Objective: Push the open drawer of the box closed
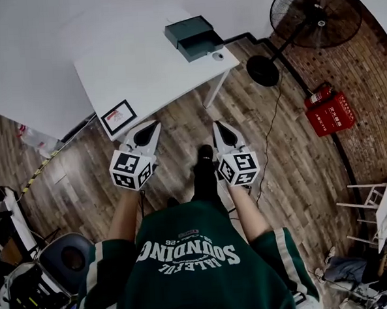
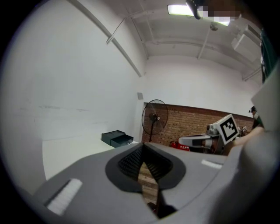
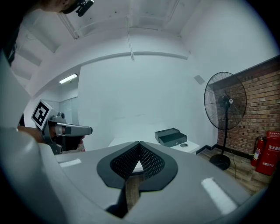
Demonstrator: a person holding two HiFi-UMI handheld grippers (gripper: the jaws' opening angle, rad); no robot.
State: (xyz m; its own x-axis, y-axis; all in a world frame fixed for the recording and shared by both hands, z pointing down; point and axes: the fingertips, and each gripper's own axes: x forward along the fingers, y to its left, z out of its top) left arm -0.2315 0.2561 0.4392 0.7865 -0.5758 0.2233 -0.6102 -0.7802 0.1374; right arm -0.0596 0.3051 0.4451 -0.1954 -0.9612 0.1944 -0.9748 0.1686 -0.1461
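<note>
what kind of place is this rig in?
Likely a lab or workshop room: white table with a drawer box, a pedestal fan, and a red extinguisher by a brick wall.

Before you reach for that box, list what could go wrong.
The box sits near the table corner with nothing visibly bracing it; pushing the drawer may slide the whole box instead.
The small round object lies beside the drawer at the table edge; a stray sweep could knock it off.
</note>
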